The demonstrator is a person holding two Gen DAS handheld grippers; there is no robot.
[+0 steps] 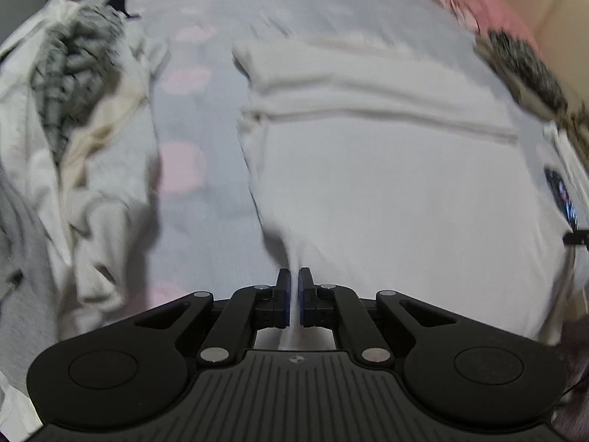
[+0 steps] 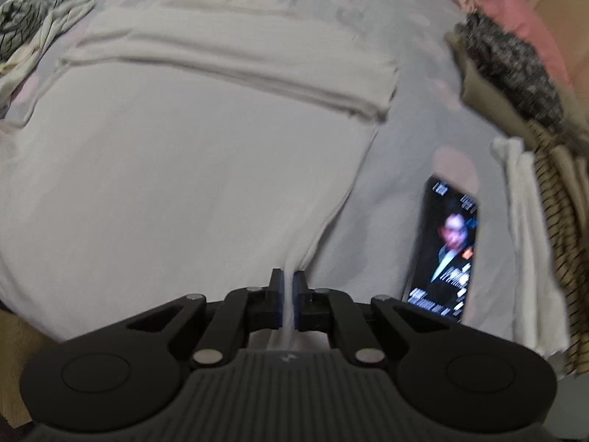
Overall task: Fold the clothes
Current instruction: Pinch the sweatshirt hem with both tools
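Note:
A white garment point(image 1: 386, 191) lies spread on the grey bedsheet, with a folded band across its far part; it also shows in the right wrist view point(image 2: 176, 169). My left gripper point(image 1: 294, 276) is shut on the garment's near left corner, with cloth pinched between the blue pads. My right gripper point(image 2: 288, 280) is shut on the garment's near right corner, cloth pulled up between its fingers. Both corners are lifted a little off the bed.
A heap of white and grey-patterned clothes point(image 1: 73, 110) lies at the left. A phone point(image 2: 447, 250) with a lit screen lies right of the garment. Folded clothes point(image 2: 533, 169) are stacked at the right, with a pink item point(image 2: 508, 11) behind.

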